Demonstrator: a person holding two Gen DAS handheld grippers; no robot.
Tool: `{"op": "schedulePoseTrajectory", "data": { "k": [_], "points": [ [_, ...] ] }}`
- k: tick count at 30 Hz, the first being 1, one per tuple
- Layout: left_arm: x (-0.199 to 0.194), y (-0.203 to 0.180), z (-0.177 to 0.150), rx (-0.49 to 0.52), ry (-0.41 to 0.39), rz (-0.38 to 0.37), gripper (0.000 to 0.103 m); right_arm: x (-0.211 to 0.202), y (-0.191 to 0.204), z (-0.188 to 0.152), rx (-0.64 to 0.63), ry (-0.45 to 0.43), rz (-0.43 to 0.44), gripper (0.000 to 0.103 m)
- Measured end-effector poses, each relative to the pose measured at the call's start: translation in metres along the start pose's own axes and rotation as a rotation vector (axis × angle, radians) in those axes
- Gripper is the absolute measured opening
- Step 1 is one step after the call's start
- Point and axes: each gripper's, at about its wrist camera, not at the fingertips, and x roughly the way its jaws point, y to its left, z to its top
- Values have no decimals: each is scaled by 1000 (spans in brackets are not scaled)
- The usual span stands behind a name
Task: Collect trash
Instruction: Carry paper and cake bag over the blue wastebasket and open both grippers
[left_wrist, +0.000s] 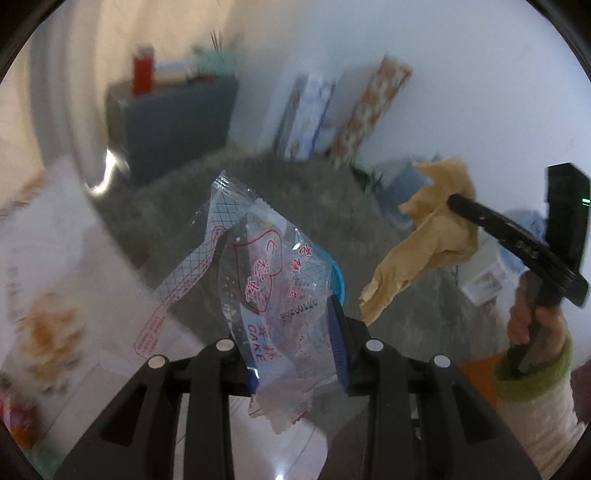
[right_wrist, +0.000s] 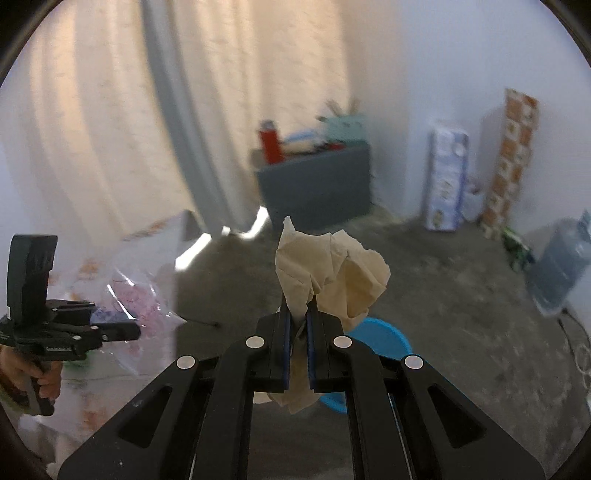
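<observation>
My left gripper (left_wrist: 291, 295) is shut on a clear plastic cake wrapper (left_wrist: 258, 280) with red print, held up in the air. It also shows in the right wrist view (right_wrist: 136, 295) at the left, in the left gripper (right_wrist: 129, 332). My right gripper (right_wrist: 298, 310) is shut on a crumpled tan paper napkin (right_wrist: 332, 273), also held in the air. The napkin (left_wrist: 432, 236) and right gripper (left_wrist: 461, 203) show at the right of the left wrist view. A blue bin (right_wrist: 384, 339) lies below the napkin; its rim (left_wrist: 339, 280) peeks from behind the wrapper.
A table with a white patterned cloth (left_wrist: 55, 277) is at the left. On the grey concrete floor stand a dark grey cabinet (right_wrist: 314, 188) with a red bottle (right_wrist: 271, 142), two tall boxes (right_wrist: 445, 181) against the wall and a water jug (right_wrist: 561, 269).
</observation>
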Motion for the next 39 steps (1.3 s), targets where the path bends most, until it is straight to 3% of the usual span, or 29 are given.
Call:
{"op": "schedulePoseTrajectory", "data": {
  "k": [4, 9, 15, 20, 22, 23, 25, 26, 30, 39],
  "points": [
    [89, -12, 29, -20, 127, 37, 30, 42, -37, -19, 44, 52, -79, 5],
    [173, -15, 46, -99, 226, 39, 30, 87, -76, -42, 87, 118, -145, 6],
    [252, -12, 59, -197, 292, 21, 31, 131, -105, -52, 141, 158, -171, 6],
    [294, -18, 66, -227, 323, -26, 35, 154, -118, -63, 174, 198, -194, 7],
    [304, -20, 64, -241, 329, -29, 50, 164, -122, -68, 191, 217, -207, 13],
    [307, -20, 63, -244, 328, -27, 53, 171, -127, -73, 213, 230, -204, 14],
    [312, -23, 65, -240, 318, -17, 66, 181, -136, -81, 259, 251, -182, 39],
    [312, -23, 66, -240, 308, -6, 66, 183, -139, -85, 280, 257, -183, 44],
    [305, -17, 67, -260, 285, -43, 73, 180, -147, -95, 343, 263, -165, 53],
    [267, -10, 74, -308, 225, -86, 74, 153, -154, -94, 394, 201, -132, 53]
  ]
}}
